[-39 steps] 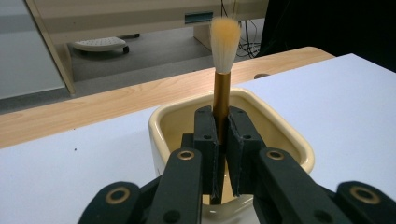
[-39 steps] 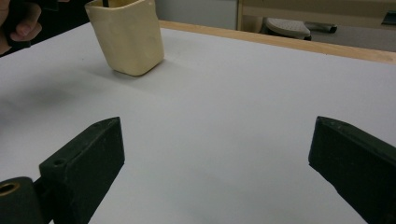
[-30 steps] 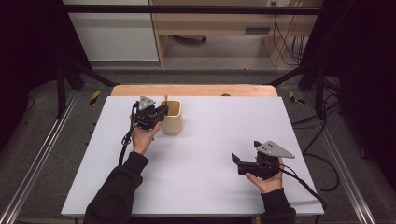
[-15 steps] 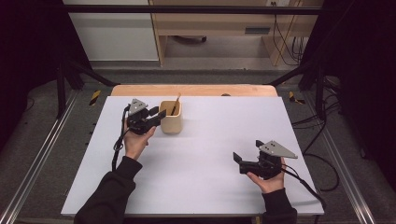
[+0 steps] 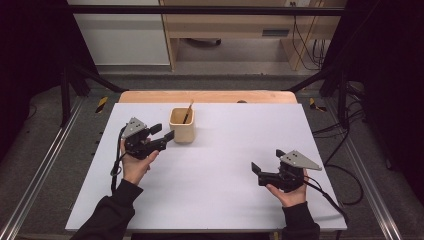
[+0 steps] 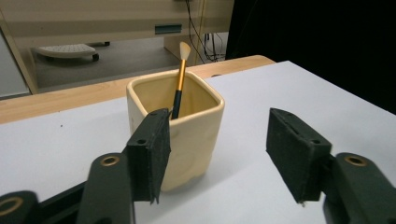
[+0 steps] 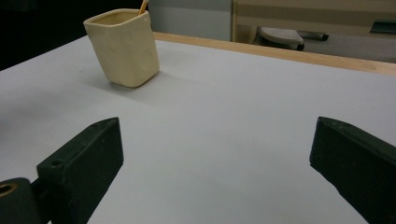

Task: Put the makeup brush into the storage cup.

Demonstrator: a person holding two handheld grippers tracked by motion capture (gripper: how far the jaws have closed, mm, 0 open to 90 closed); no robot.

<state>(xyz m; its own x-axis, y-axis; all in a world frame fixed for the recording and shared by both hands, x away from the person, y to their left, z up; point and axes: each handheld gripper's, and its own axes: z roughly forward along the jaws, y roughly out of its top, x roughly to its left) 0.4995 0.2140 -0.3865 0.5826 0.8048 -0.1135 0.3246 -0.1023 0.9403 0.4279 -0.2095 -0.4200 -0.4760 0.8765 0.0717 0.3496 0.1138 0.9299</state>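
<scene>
My left gripper [image 5: 159, 136] has backed off left of the cup [image 5: 182, 124]. Cup far-centre on the table [image 5: 215, 165], brush [image 5: 188, 112] upright inside. Left jaws apart, empty, nearer; right gripper [image 5: 262, 170] also agape, well apart.

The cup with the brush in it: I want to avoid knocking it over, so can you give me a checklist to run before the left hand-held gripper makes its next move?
1. Cup upright on the table: ok.
2. Brush inside the cup, leaning on the rim: ok.
3. Left hand-held gripper open: ok, jaws spread in the left gripper view.
4. Jaws lined up to straddle the cup: not ok; the cup sits behind one jaw, off centre.
5. Left gripper clear of the cup wall: cannot tell; it is very close in the high view.
6. Right hand-held gripper out of the way: ok, open and far from the cup.
</scene>
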